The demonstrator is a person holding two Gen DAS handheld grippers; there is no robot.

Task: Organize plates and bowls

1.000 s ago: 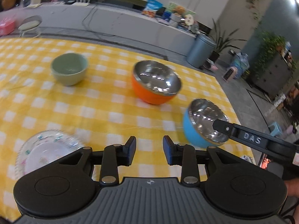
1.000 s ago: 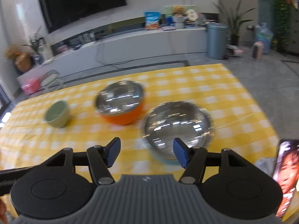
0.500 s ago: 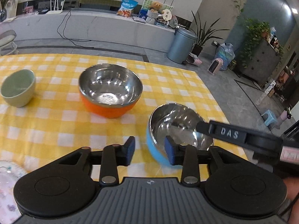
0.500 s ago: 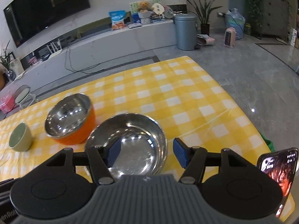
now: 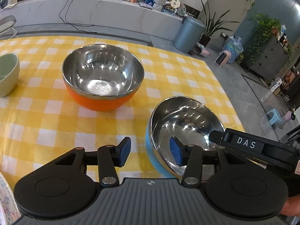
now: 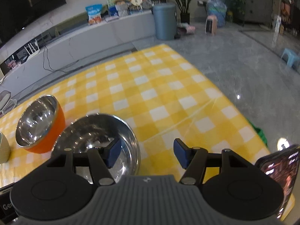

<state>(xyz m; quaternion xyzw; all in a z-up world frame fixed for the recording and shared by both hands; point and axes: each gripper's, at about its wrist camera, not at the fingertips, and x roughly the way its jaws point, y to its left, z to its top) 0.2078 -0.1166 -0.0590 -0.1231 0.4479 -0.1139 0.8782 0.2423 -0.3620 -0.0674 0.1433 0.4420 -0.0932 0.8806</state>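
Yellow checked cloth (image 5: 56,123) — blue bowl (image 5: 150,146) tilted, both tools (image 5: 149,153) (image 6: 147,154) open astride its rim

1. "DAS" stands in pale capitals on the black arm of the right gripper (image 5: 245,142), seen from the left wrist view where it reaches in over the blue bowl (image 5: 150,150).
2. "Ge", cut off by the picture's edge, shows in white on a black part (image 6: 5,205) at the lower left of the right wrist view.
3. Print on the snack bag (image 6: 93,14) and the cards on the far counter is too small to read.
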